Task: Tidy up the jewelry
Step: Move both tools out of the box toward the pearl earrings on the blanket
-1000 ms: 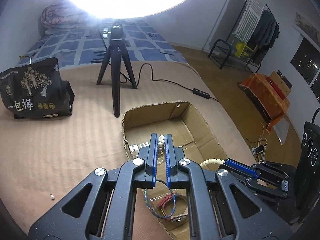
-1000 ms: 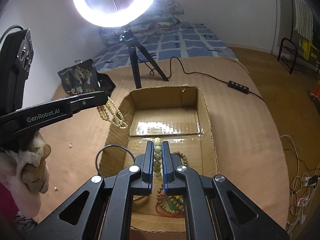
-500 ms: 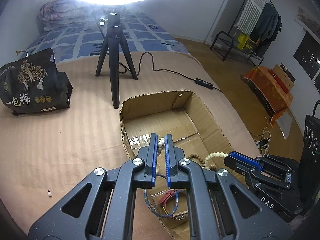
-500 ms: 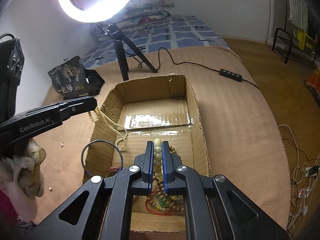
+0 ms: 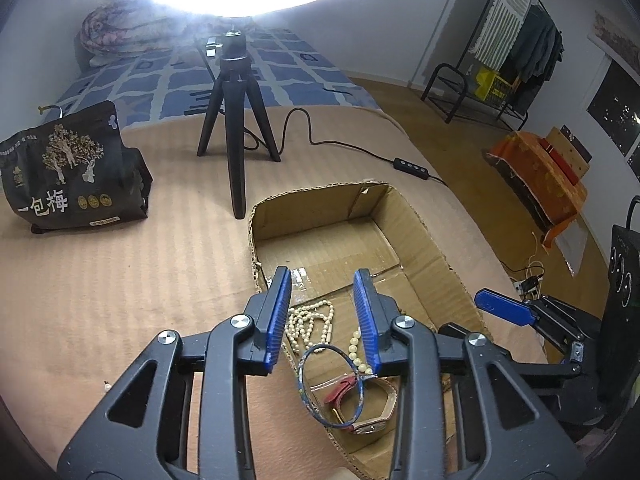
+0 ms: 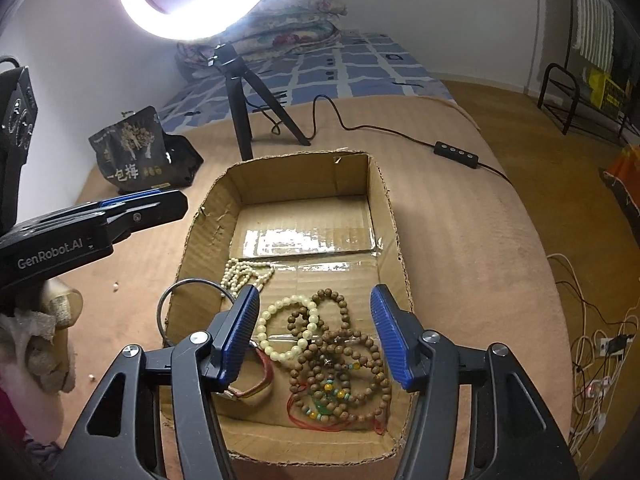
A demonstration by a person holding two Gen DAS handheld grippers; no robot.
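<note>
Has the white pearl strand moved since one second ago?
Yes. The pearl strand dropped from the left gripper onto the cardboard box floor.

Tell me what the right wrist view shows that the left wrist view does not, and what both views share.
Only the right wrist view shows the brown wooden bead strands with the red cord, and the full loop of pale round-bead bracelet. Only the left wrist view shows the orange-draped crate on the floor. Both show the open cardboard box, the white pearl necklace, the thin blue bangle, the red strap watch and the black tripod. Both tools, left and right, are open.
</note>
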